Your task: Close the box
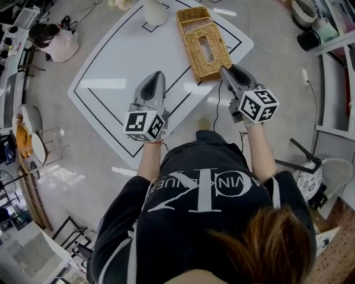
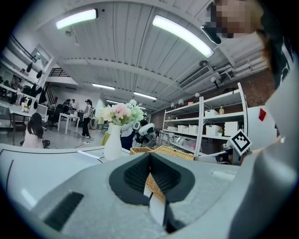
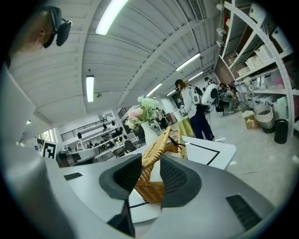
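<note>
A woven wicker box [image 1: 202, 41] with a slot in its top lies on the white table [image 1: 111, 61], far centre. My right gripper [image 1: 226, 70] is at the box's near right corner. In the right gripper view the right gripper [image 3: 150, 170] is open, and the wicker box [image 3: 156, 154] shows in the gap just beyond the tips, with no pad pressing on it. My left gripper [image 1: 157, 76] hovers over the table to the left of the box, apart from it. In the left gripper view the left gripper [image 2: 149, 161] has its tips together and holds nothing; the wicker box [image 2: 168, 151] lies ahead.
A white vase [image 1: 154, 11] with flowers [image 2: 120, 113] stands at the table's far edge, left of the box. Black lines mark the tabletop. A cable [image 1: 218, 105] hangs off the near edge. Shelving [image 2: 212, 128] stands on the right, and a seated person [image 1: 52, 41] is far left.
</note>
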`<state>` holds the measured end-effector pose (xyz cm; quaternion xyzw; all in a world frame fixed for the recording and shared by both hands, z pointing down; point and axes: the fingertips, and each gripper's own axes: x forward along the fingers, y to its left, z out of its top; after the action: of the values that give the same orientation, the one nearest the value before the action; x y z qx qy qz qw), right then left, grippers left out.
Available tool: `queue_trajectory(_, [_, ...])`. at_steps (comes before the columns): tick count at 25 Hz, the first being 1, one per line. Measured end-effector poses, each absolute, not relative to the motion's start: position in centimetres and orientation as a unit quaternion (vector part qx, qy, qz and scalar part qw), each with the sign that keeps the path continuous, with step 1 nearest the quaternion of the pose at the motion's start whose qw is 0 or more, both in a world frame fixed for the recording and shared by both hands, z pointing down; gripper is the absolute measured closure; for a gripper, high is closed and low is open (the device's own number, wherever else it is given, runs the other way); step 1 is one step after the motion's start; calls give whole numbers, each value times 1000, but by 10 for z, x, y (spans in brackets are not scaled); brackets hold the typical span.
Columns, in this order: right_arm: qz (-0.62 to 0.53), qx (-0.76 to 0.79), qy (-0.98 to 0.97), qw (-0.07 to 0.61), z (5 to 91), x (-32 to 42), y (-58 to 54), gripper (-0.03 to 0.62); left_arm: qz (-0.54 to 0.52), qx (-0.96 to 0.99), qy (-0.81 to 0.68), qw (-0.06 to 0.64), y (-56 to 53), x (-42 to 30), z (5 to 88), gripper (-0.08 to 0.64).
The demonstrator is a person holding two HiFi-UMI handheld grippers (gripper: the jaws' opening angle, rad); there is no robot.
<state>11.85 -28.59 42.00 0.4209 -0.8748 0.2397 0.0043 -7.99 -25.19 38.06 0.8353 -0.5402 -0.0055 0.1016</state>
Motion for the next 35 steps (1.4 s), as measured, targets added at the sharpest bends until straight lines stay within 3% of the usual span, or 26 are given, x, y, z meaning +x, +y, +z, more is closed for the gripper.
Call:
queue_trajectory(14, [230,381,-895,39,435,122,-284,448,-10,838,-536,100,-267,-64,382,549])
queue_trajectory(19, [185,390,-897,96,446,123,-279,437,-11,840,-533,104,-267,-64,384,549])
queue_trajectory(26, [159,400,-894,123,449,129,-274,430,-11,846,-522,105,-265,-55,384,549])
queue_trajectory(35, [153,425,-885,114,442,139,-266,433,-12,854,-509,105,-255,-52,384,549])
